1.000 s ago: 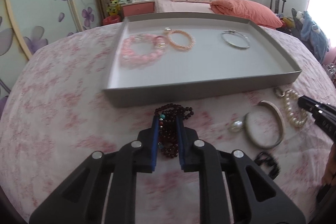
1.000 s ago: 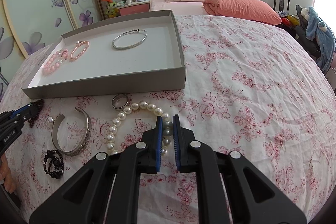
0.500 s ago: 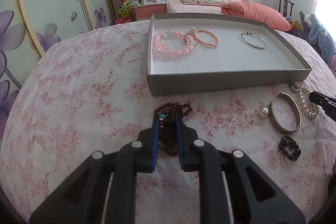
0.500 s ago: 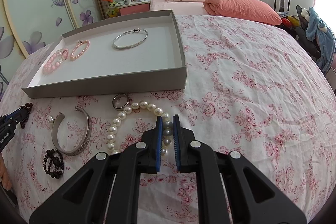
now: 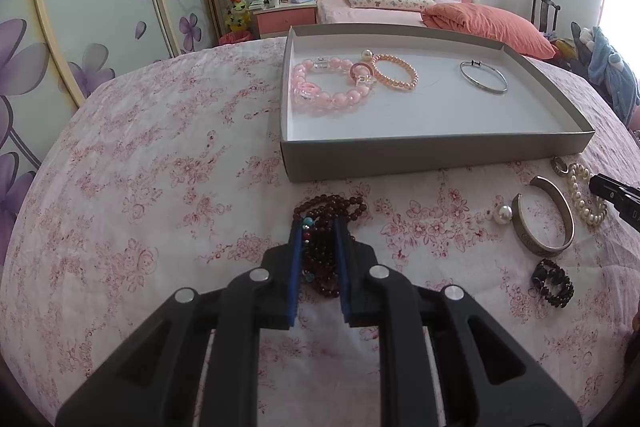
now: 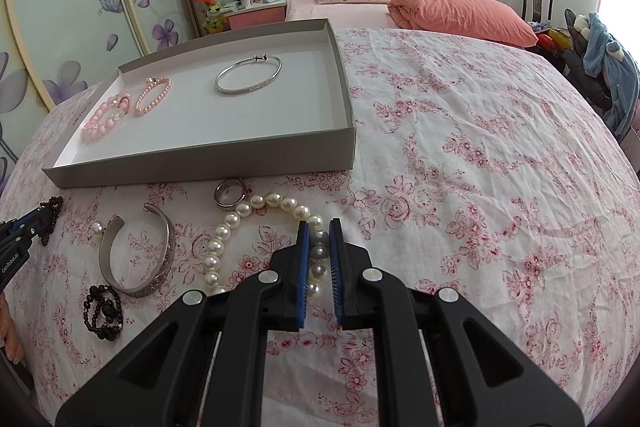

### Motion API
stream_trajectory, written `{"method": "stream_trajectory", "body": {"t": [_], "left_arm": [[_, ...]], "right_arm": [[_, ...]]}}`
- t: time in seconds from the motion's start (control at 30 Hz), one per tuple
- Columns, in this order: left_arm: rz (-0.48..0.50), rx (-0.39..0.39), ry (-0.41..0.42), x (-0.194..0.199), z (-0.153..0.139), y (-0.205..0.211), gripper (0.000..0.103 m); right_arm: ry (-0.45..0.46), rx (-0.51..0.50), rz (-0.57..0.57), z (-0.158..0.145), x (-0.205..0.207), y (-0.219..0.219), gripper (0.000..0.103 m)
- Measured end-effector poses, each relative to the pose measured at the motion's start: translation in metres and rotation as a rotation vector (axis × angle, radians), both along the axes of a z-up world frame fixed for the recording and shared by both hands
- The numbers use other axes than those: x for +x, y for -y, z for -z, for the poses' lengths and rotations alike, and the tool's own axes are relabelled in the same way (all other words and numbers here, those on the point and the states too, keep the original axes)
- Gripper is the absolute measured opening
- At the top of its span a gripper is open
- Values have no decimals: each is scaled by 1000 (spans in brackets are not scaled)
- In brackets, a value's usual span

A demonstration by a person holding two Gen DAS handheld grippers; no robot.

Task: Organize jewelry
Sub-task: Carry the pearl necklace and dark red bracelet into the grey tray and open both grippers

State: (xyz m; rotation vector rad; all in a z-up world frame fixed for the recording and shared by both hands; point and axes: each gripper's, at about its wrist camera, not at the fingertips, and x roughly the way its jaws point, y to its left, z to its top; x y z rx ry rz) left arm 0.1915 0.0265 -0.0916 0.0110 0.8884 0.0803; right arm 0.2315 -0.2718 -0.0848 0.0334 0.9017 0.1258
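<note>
Gripping two bead strands at once. Left gripper (image 5: 319,227) has its pads closed narrow on the dark red bead string (image 5: 326,211), bunched in loops on the floral bedsheet (image 5: 160,167) just in front of the grey tray (image 5: 436,157). Right gripper (image 6: 319,231) is pinched nearly shut on the pearl bracelet (image 6: 240,215), w/ a couple of greyish beads between the pads.

Both strands look light and floppy: lifted, they'll likely droop and swing, so slow carry. Round beads are probably slick, so best hold is across several loops, not one bead. Thread may snag; don't yank.

Loose on the sheet: silver cuff (image 6: 138,259), ring (image 6: 230,191), black bead bracelet (image 6: 102,313). Cuff and ring look stiff, so grab by the band edge.

Already in tray: pink bead bracelet (image 5: 332,87), orange pearl bracelet (image 5: 394,71), thin bangle (image 5: 483,77).
</note>
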Motion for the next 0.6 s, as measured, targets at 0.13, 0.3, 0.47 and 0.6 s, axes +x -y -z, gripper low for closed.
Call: {"method": "stream_trajectory", "body": {"t": [0.13,0.3,0.47,0.6], "left_arm": [[0,1,0,0,0,0,16],[0,0,0,0,0,0,16],[-1,-6,0,0,-1,-1,16],[0,-14,-1,1,0,-2,16]], "right_arm": [[0,0,0,0,0,0,11],[0,-1,0,0,0,0,11],[-1,5,0,0,0,1,11],[-1,40,-3,0,0,4,11]]}}
